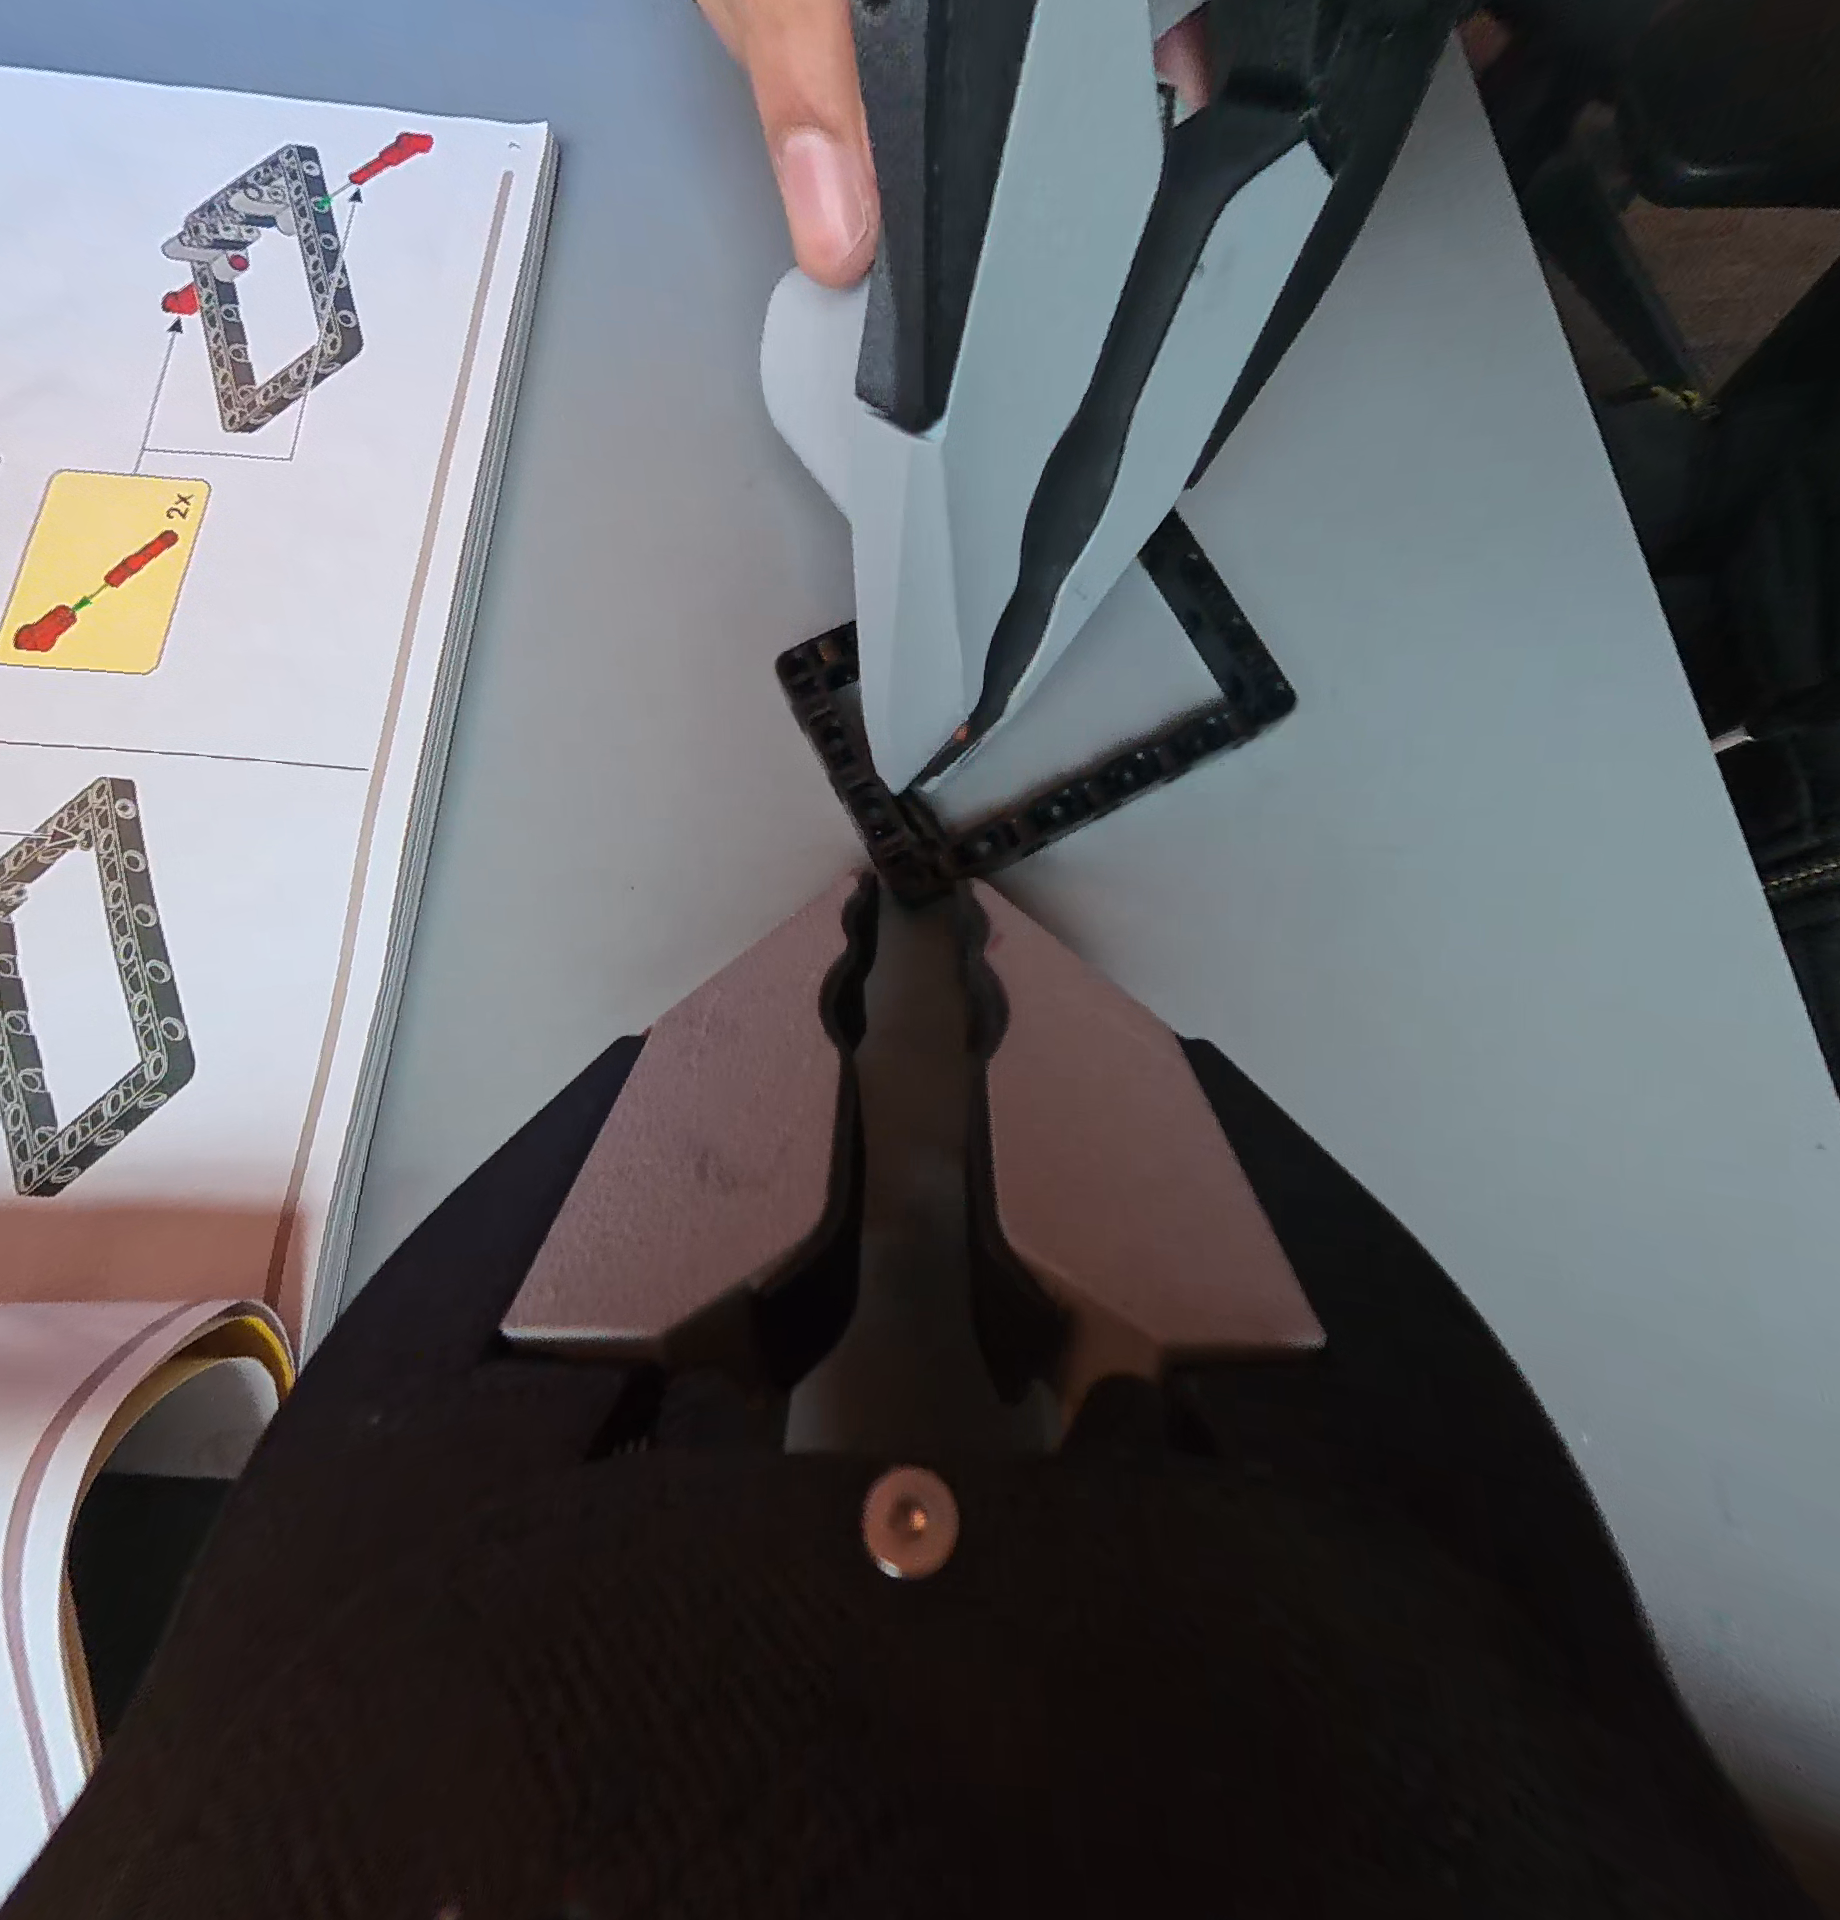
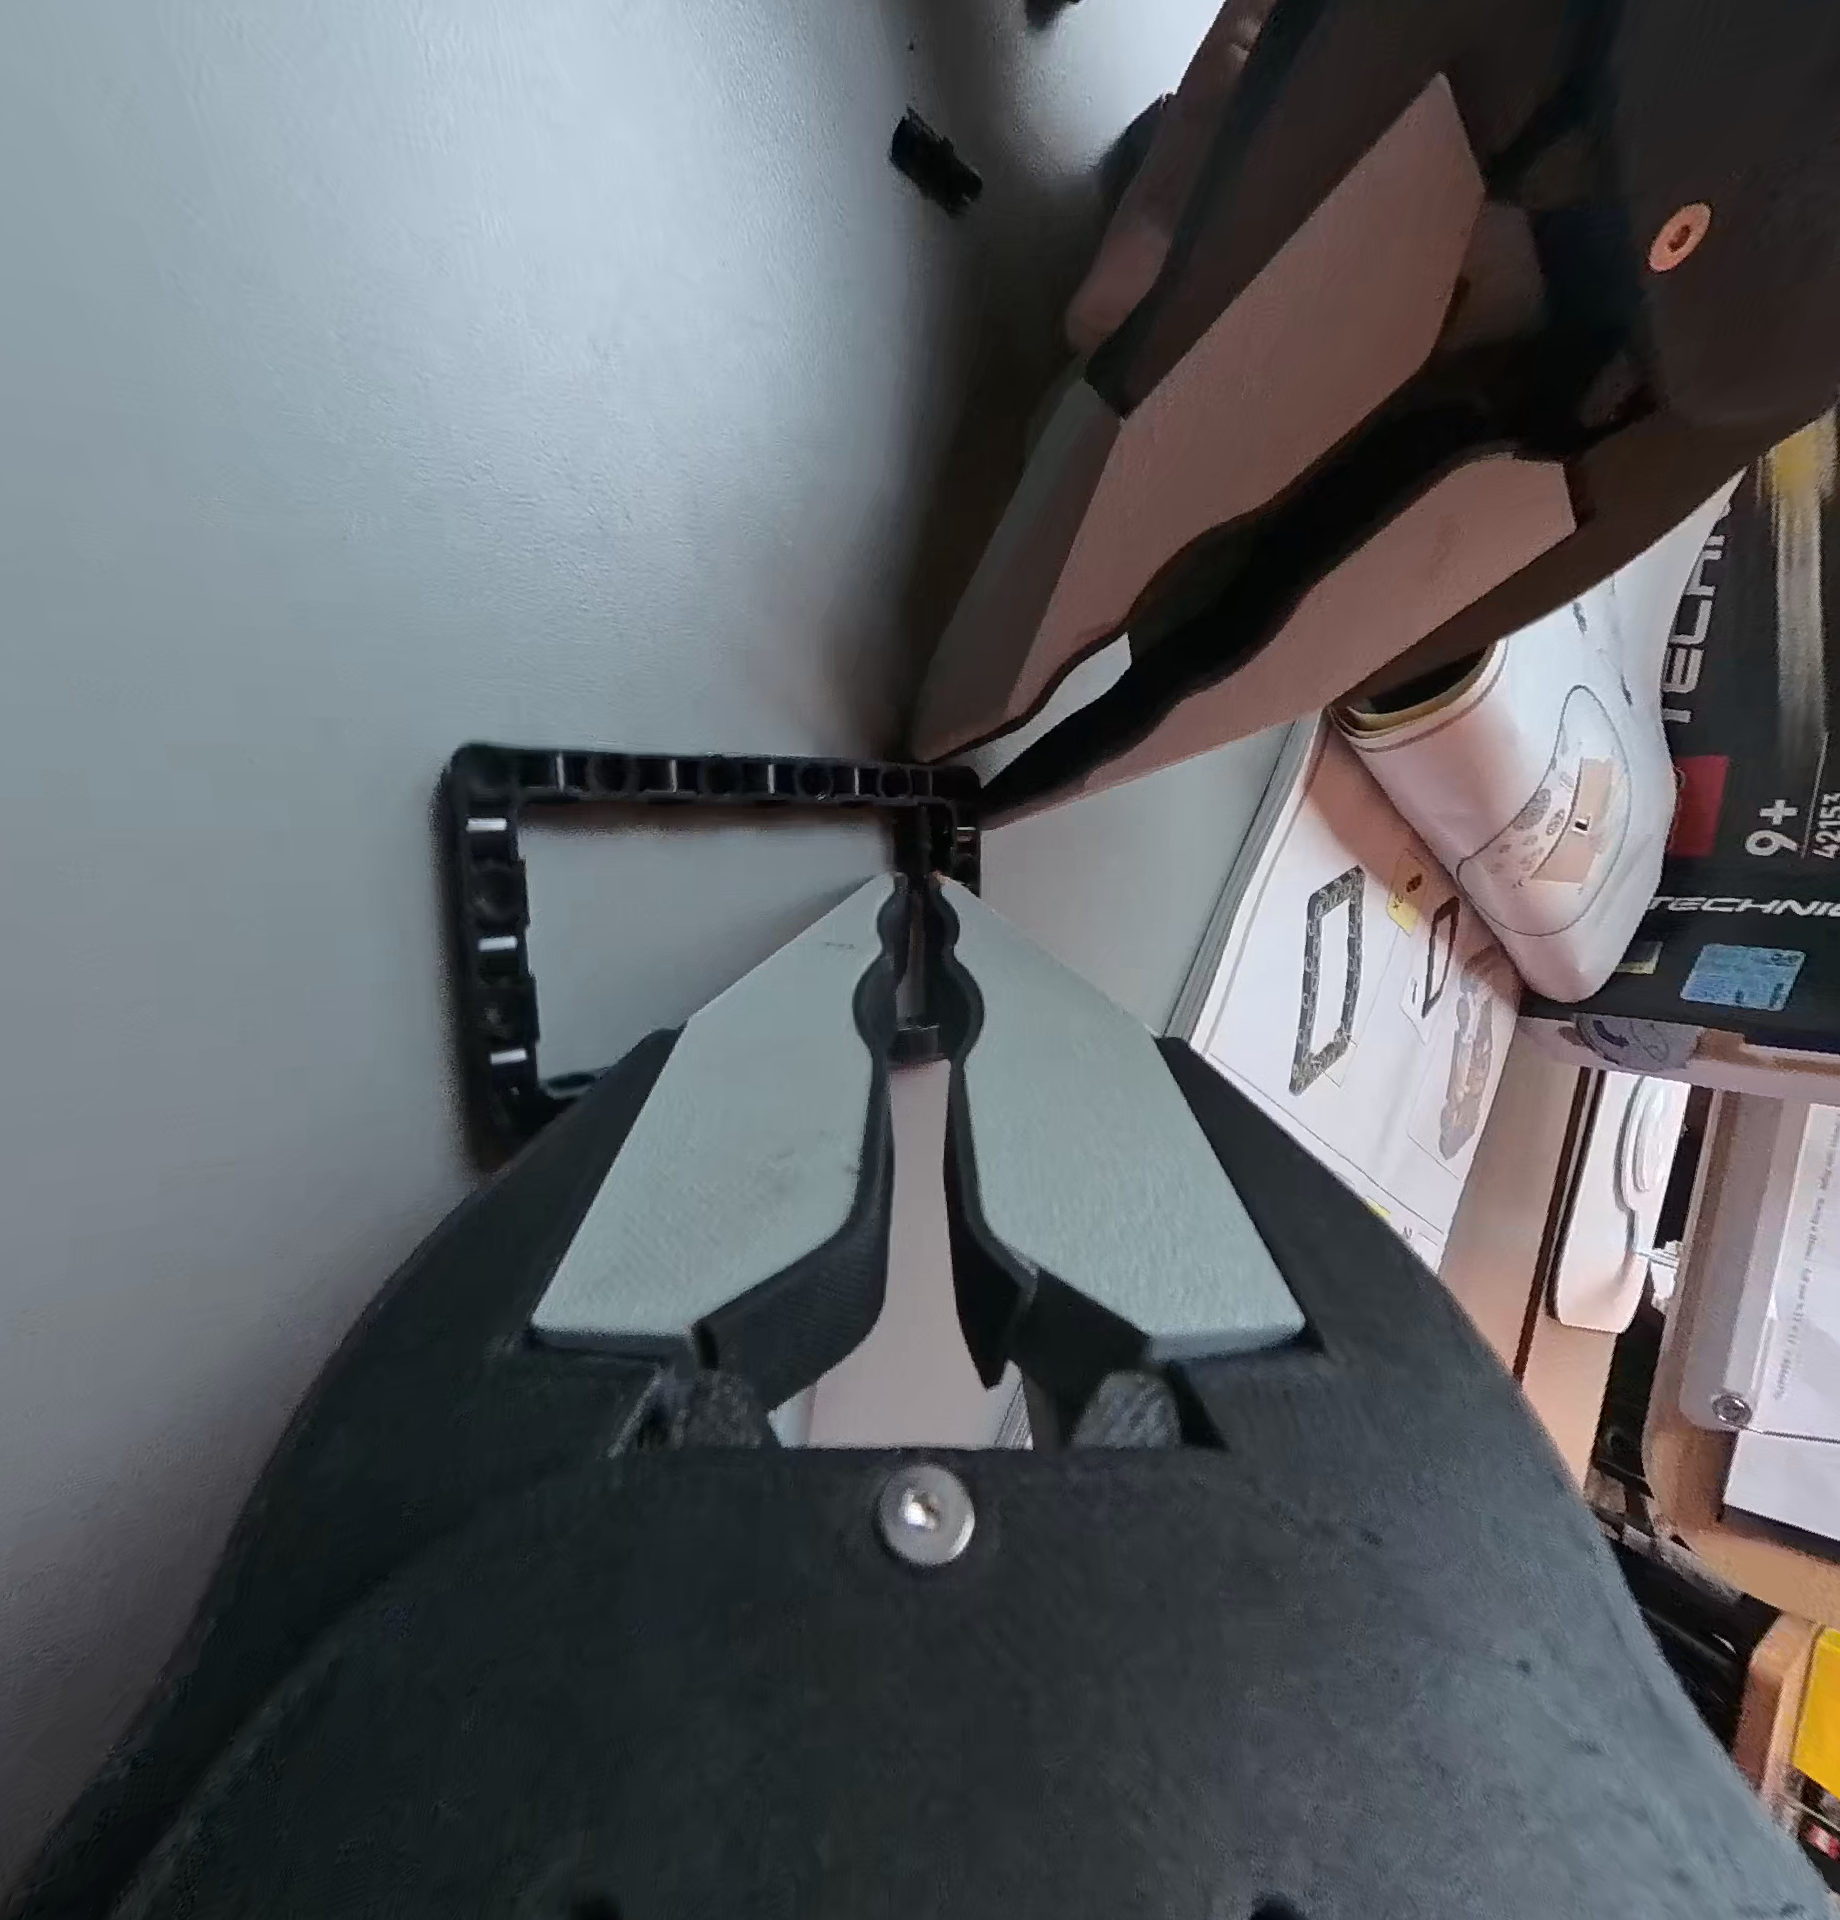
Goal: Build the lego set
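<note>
At the near corner of the black rectangular Technic frame [image 1: 1041, 821], the left tongs [image 1: 911, 894] are pinching that corner, reaching forward and low over the grey tabletop [image 1: 635, 623]. Opposite, the right tongs [image 1: 942, 764] are angling steeply down beside the same corner, gripping a small black piece [image 2: 921, 997], a thumb [image 1: 817, 177] pressing their handle. Leftward, the instruction booklet [image 1: 220, 623] is lying open.
</note>
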### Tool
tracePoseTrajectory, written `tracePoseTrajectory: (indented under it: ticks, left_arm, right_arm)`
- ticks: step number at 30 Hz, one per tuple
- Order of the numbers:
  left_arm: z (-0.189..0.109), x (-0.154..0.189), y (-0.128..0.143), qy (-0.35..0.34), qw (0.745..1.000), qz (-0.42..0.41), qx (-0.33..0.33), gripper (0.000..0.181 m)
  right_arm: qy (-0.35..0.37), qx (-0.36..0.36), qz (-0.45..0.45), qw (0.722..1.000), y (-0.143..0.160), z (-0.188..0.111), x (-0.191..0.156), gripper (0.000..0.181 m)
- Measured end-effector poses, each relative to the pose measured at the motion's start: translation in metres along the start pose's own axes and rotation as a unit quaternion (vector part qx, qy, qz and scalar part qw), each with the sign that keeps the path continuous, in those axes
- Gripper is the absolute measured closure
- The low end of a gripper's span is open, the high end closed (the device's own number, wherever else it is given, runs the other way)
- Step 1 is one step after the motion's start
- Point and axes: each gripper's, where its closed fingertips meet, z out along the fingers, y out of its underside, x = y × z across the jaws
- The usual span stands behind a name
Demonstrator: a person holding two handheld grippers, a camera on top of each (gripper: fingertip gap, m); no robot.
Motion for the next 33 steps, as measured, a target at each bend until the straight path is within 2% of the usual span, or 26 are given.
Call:
tracePoseTrajectory:
  ticks: [12,24,33]
  left_arm:
    - [0.001,0.002,-0.001,0.002,1.0,0.003,-0.001,0.172]
    - [0.001,0.001,-0.001,0.0,1.0,0.002,-0.001,0.173]
    - [0.001,0.001,-0.001,-0.004,1.0,0.005,-0.001,0.173]
  right_arm:
    - [-0.072,0.013,0.003,0.997,-0.005,-0.005,-0.005,0.181]
    - [-0.085,-0.017,0.03,0.996,0.005,-0.002,-0.004,0.181]
    - [-0.1,0.019,0.059,0.993,0.004,-0.002,-0.004,0.181]
